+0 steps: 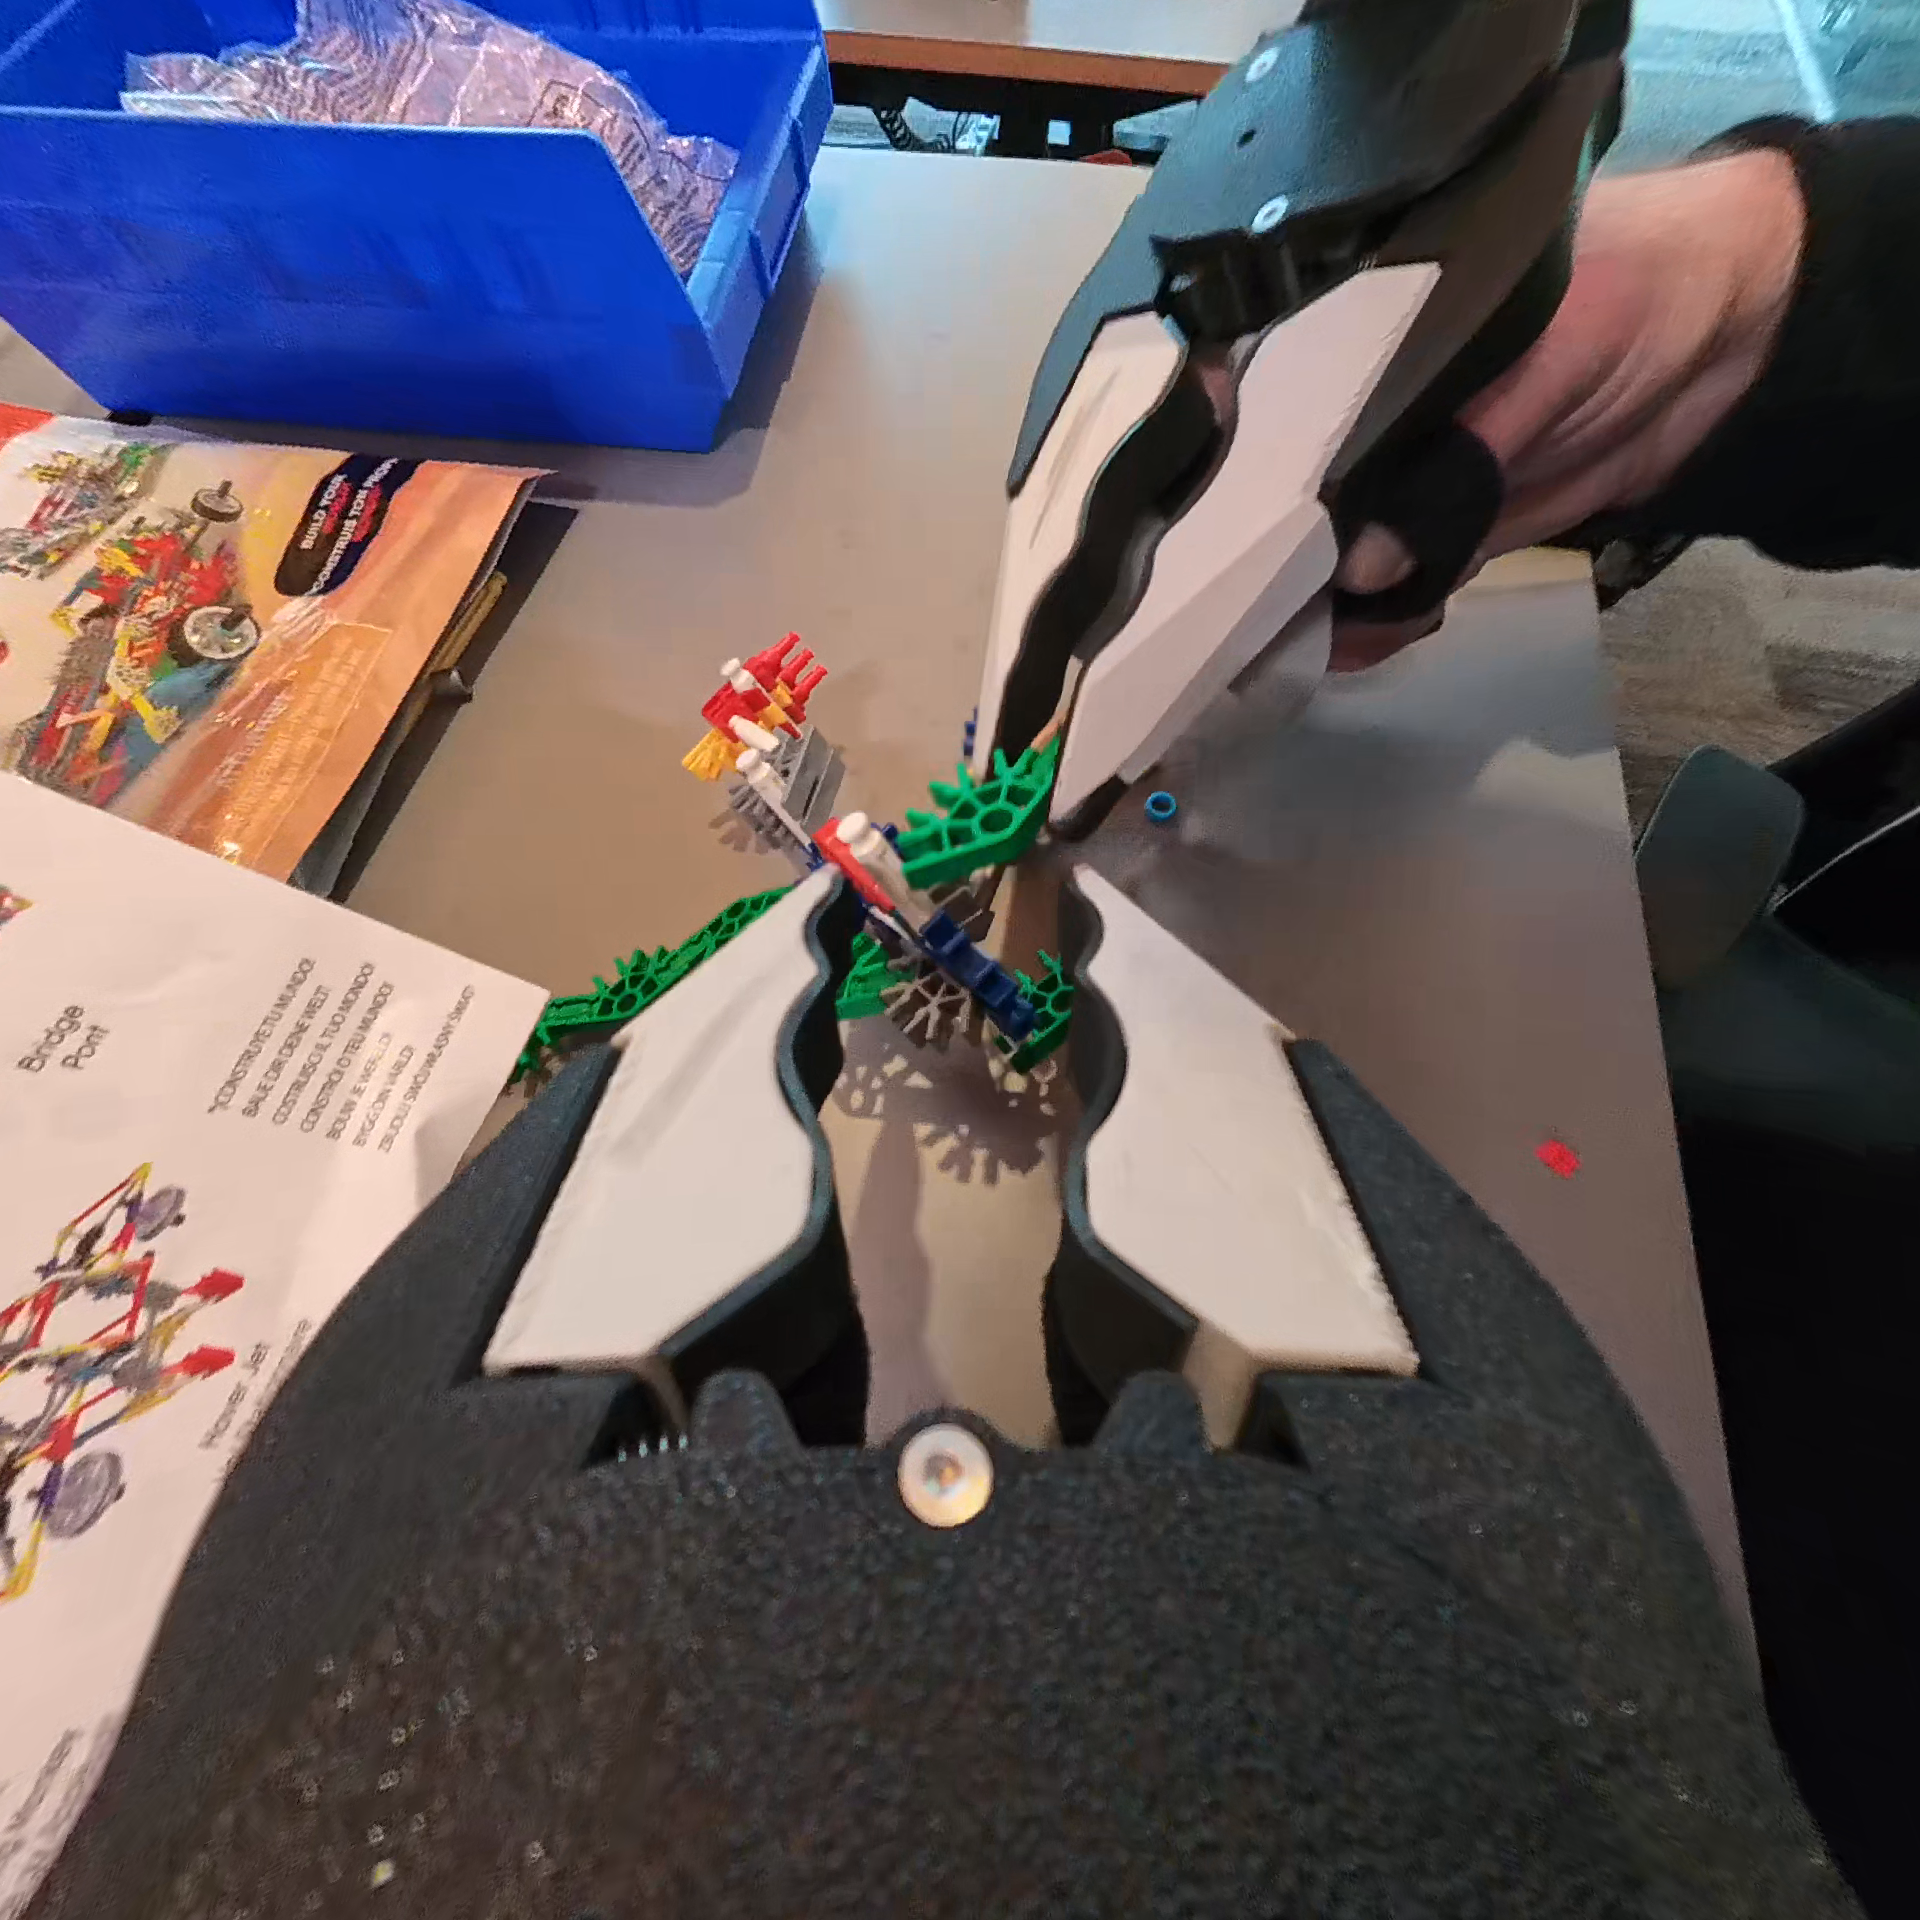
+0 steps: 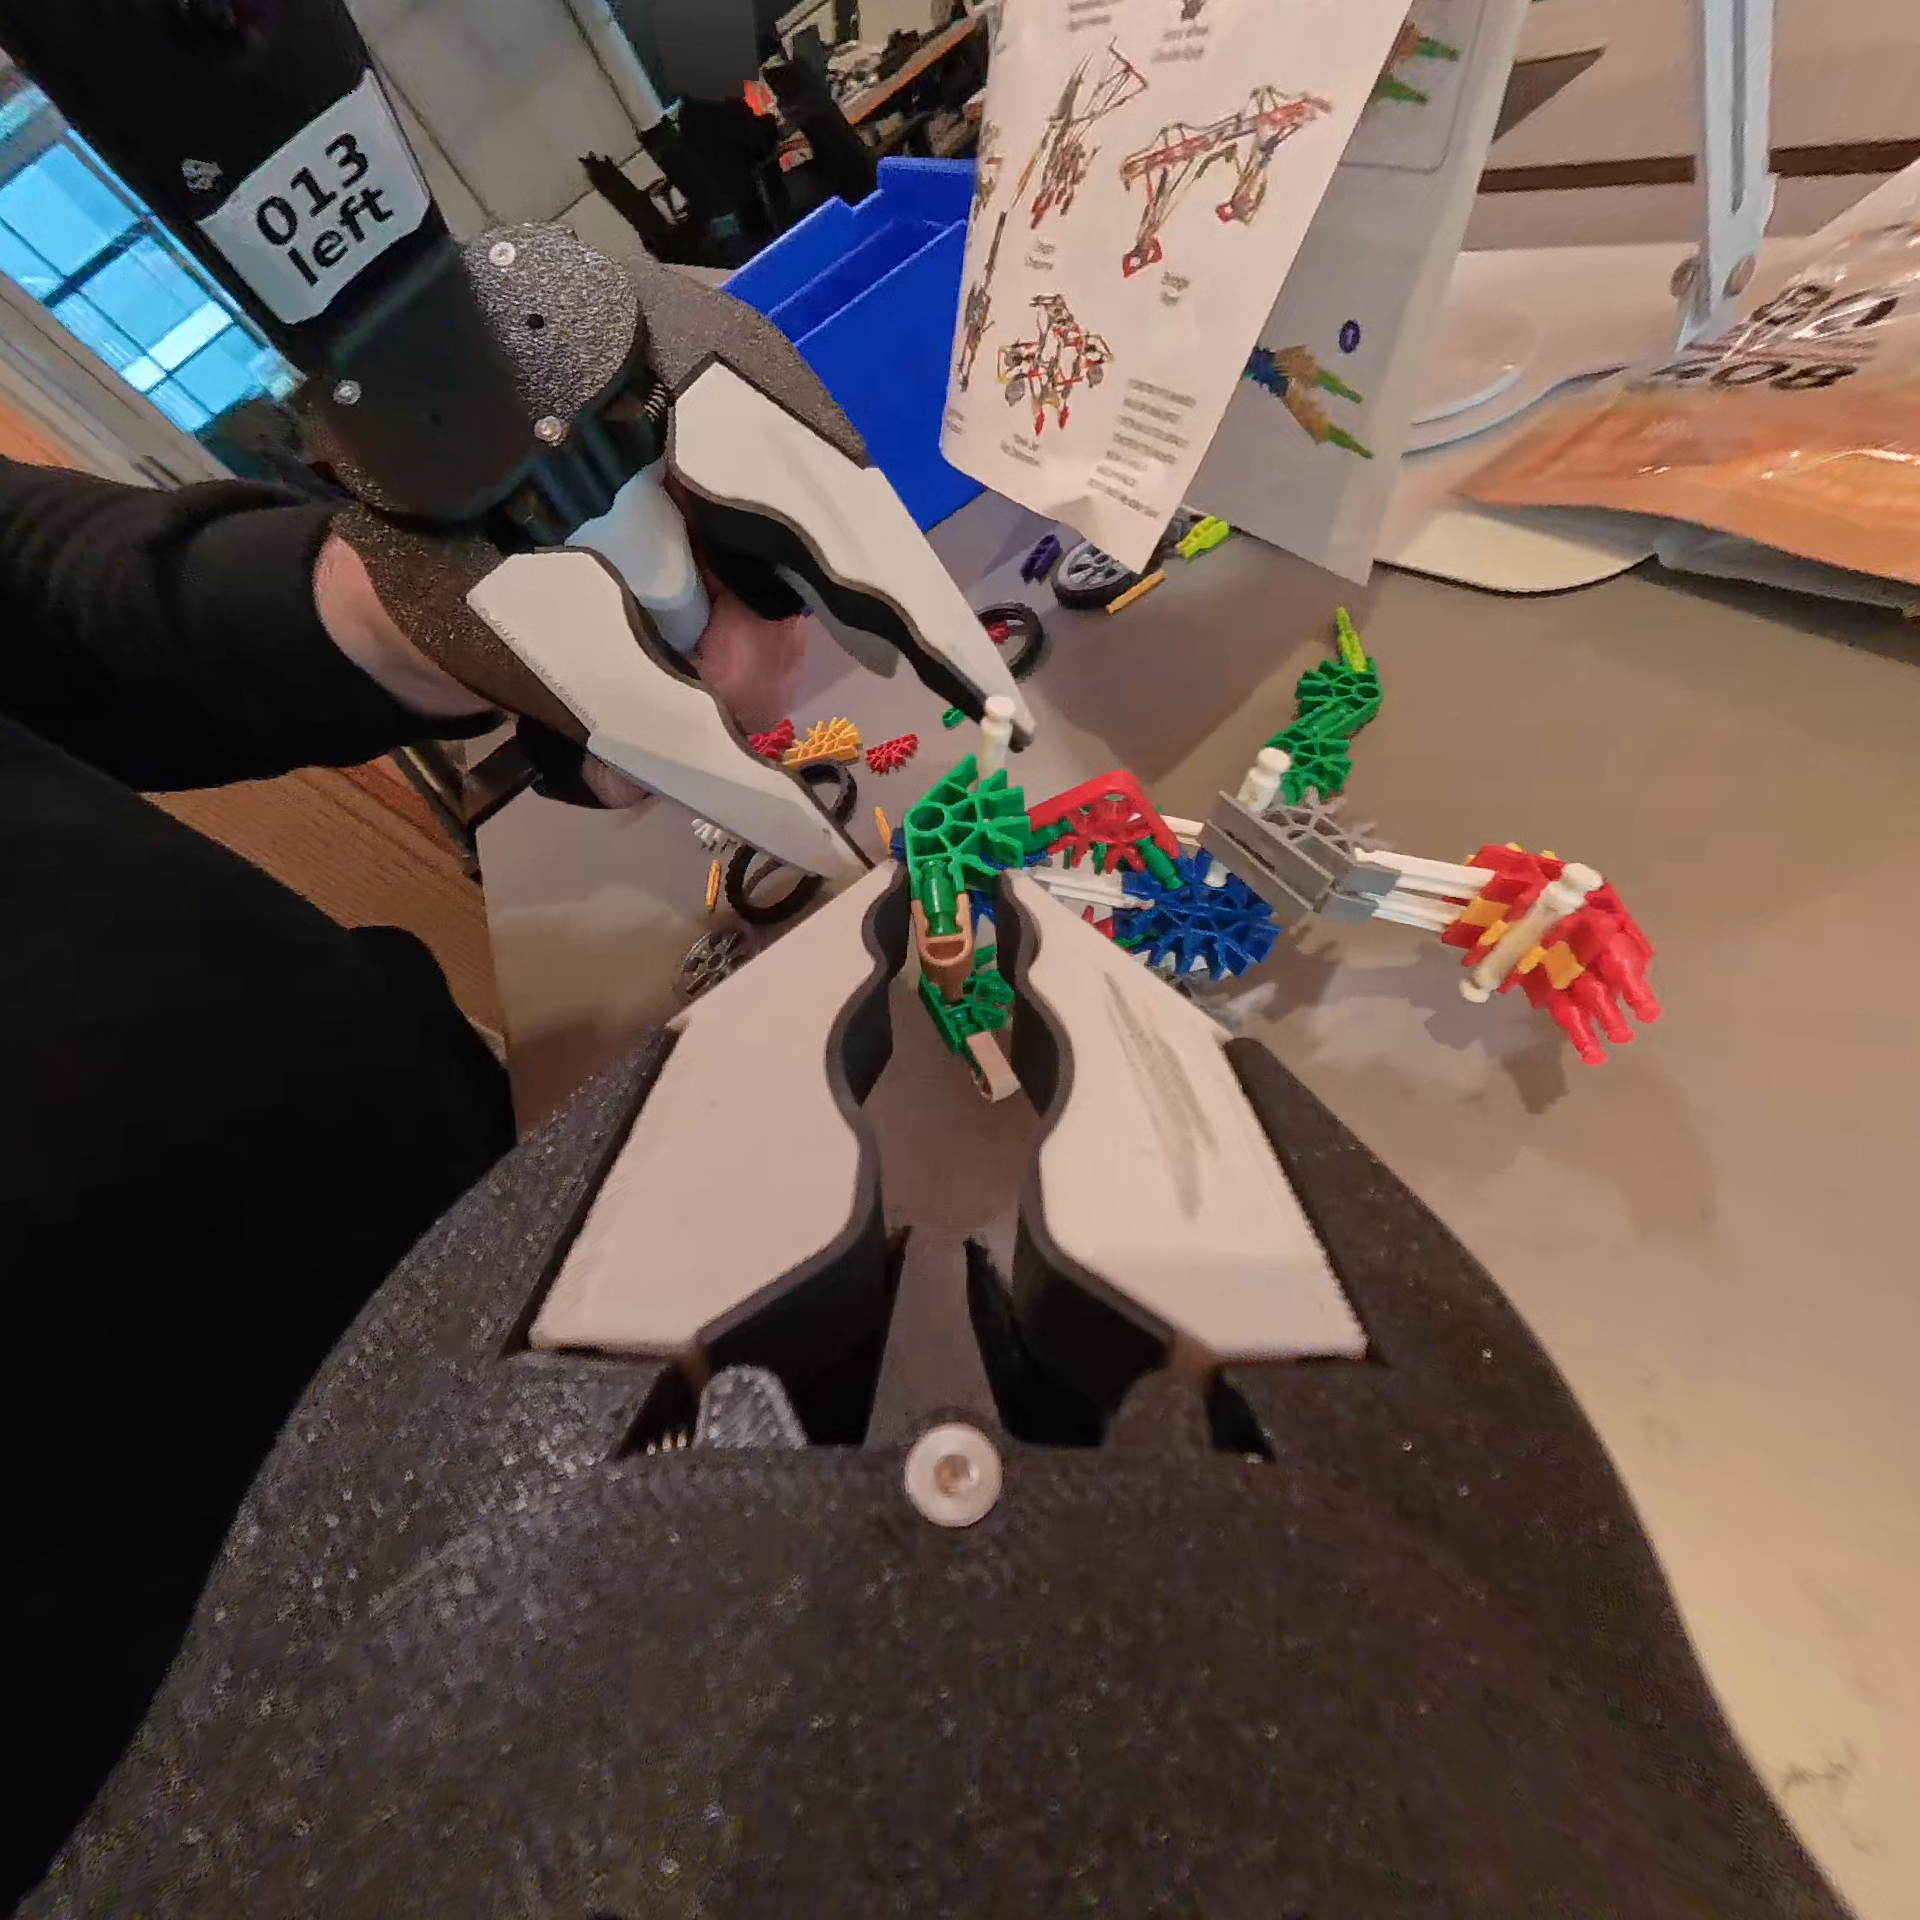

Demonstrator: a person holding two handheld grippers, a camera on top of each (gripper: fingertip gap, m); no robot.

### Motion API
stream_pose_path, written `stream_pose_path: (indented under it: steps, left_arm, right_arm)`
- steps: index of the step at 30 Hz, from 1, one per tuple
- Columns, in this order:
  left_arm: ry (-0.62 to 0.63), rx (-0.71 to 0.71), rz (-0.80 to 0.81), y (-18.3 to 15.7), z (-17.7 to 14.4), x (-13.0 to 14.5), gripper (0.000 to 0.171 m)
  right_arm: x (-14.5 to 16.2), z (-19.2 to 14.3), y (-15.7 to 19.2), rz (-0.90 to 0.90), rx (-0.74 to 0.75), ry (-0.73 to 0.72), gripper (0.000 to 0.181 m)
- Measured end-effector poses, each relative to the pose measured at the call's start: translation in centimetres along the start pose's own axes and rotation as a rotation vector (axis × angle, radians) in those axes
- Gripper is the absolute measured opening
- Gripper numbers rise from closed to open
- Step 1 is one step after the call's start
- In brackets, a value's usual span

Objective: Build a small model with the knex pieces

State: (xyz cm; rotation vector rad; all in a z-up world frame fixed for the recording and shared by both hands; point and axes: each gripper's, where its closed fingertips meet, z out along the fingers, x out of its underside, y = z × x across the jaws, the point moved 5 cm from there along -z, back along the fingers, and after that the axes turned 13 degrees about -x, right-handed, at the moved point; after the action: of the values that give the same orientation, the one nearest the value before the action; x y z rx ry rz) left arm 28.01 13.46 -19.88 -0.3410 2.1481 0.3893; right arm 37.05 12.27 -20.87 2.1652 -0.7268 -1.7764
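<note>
My right claw (image 2: 954,904) is nearest in its own view, fingers drawn close and pinching a green piece (image 2: 961,831) with a tan clip below it. This is one end of the toy model (image 2: 1195,914), which lies on the grey table (image 2: 1558,1351) just ahead of both claws. My left claw (image 1: 956,894) is spread wide, holding nothing. Its tips sit either side of the model's blue and green middle, one tip touching or just beside a white rod (image 2: 997,722); I can't tell which. The model is a flat tangle of snap-together rods and toothed connectors, with a blue hub, grey block and white rods running out to a red and yellow cluster (image 2: 1558,935) at the far end. A small blue ring (image 1: 1161,805) lies loose beside the right claw's tips. Loose wheels (image 2: 764,883) and small connectors are scattered behind the left claw. Farther off are an instruction sheet (image 1: 208,1091), a printed box (image 1: 260,644) and a blue bin (image 1: 364,291) with a plastic bag in it.
</note>
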Motion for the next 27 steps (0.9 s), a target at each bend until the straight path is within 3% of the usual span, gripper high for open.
stream_pose_path:
  steps: [10,21,27]
  left_arm:
    - [-0.007,-0.017,-0.009,0.9,0.3,-0.1,0.025]
    - [-0.034,-0.005,-0.145,1.8,0.4,0.5,0.02]
    - [-0.007,-0.064,-0.072,2.2,0.4,0.8,0.021]
  right_arm:
    - [-0.4,0.6,-0.9,0.09,-0.052,-0.035,0.015]
    - [-0.7,1.4,-1.5,0.148,-0.045,-0.109,0.014]
    - [-0.8,1.9,-1.7,0.115,-0.011,-0.096,0.015]
